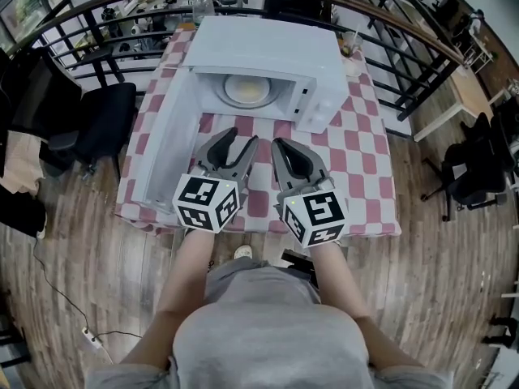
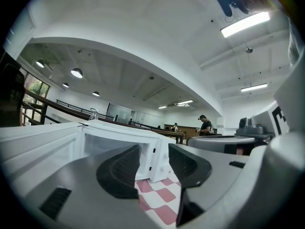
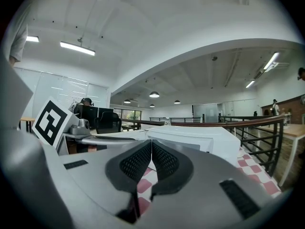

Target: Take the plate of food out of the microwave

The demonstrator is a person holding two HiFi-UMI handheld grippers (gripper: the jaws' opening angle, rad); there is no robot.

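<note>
I hold both grippers level over the near half of the checked tablecloth (image 1: 365, 168), side by side and pointing at the microwave (image 1: 268, 51) at twelve o'clock. Its door (image 1: 166, 136) is swung fully out toward ten o'clock, so the cavity is open to me. The plate (image 1: 246, 90) sits in the middle of the cavity floor, well apart from both tools. It shows as a pale disc, and from here I can't really tell what food is on it.

My left gripper (image 1: 242, 138) has its jaws apart with only tablecloth between them, which I judge to be readiness for the plate's rim. My right gripper (image 1: 280, 143) has its pads pressed together on nothing; it seems to be riding along as a spare. The plate is not yet touched, so I still need to reach in straight and low.
</note>
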